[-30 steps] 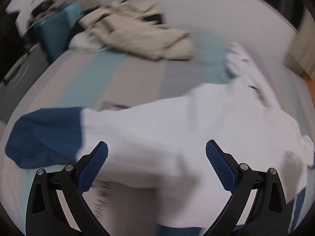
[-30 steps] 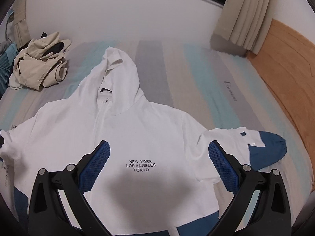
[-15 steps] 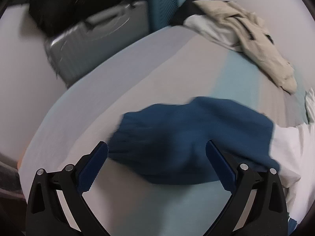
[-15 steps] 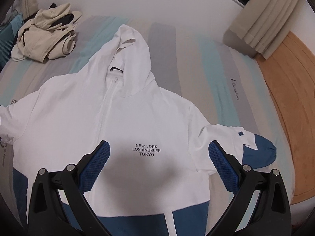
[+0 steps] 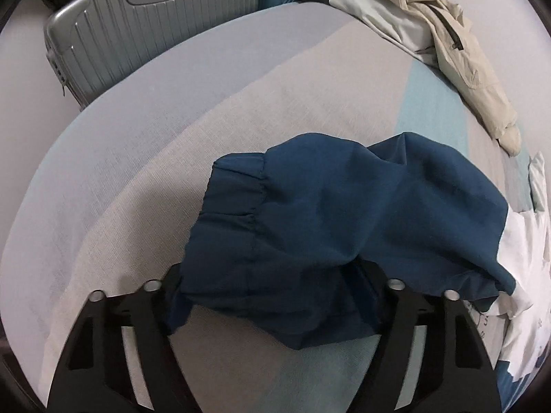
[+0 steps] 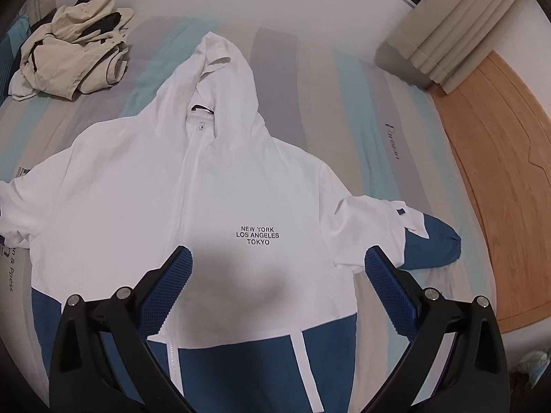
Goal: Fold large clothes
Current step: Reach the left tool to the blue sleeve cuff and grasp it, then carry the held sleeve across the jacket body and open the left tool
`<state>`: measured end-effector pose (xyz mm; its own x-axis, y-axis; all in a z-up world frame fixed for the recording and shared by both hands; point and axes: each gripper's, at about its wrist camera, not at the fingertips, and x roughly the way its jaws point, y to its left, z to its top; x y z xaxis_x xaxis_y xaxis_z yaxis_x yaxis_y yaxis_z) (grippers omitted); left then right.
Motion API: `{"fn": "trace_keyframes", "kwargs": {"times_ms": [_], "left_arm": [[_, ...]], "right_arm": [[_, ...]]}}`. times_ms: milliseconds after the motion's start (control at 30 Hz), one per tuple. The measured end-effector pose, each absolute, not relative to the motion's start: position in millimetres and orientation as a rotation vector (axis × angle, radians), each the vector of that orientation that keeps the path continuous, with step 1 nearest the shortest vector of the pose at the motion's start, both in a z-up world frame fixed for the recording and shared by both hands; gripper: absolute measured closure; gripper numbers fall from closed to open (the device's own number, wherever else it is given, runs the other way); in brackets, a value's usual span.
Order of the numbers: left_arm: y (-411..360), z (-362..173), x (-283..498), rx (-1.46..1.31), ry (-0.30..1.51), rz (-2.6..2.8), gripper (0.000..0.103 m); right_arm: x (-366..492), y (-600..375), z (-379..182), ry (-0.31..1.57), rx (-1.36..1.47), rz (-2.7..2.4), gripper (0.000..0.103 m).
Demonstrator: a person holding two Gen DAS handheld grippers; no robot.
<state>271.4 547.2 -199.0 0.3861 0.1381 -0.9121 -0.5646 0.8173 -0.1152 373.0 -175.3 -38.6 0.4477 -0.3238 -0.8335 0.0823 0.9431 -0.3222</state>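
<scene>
Hoodie point(image 6: 220, 206) flat on bed point(image 6: 344, 110), front up. Left gripper point(image 5: 275, 296) at blue cuff point(image 5: 310, 220) (fingertips hidden, grip unclear). Right gripper point(image 6: 277, 275) spread wide above hem.

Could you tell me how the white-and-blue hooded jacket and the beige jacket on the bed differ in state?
The white-and-blue hooded jacket lies spread flat, front up, hood extended; the beige jacket sits crumpled in a heap. The hooded jacket's blue cuff lies between the left gripper fingers; the beige one is untouched. Both rest on the striped bed.
</scene>
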Motion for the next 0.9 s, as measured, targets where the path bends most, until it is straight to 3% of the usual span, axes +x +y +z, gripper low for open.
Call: {"fn": "trace_keyframes", "kwargs": {"times_ms": [100,200,500,700,900], "left_arm": [[544,-196,272,-0.462,1.108,0.447,0.068],[535,-190,274,-0.445,1.124,0.446,0.076],[469,-112,286,-0.342,1.035,0.423,0.077],[367,-53,308,-0.235,0.974,0.385,0.077],[255,-29,344,-0.134,0.959,0.307,0.077]], "right_arm": [[368,-171,-33,1.085,-0.225,-0.258,0.007],[362,-170,-28,1.084,-0.197,-0.258,0.007],[348,-210,-20,1.053,-0.112,-0.249,0.007],[349,-272,-27,1.045,-0.060,-0.239,0.007],[348,-345,-27,1.042,-0.048,-0.251,0.007]]}}
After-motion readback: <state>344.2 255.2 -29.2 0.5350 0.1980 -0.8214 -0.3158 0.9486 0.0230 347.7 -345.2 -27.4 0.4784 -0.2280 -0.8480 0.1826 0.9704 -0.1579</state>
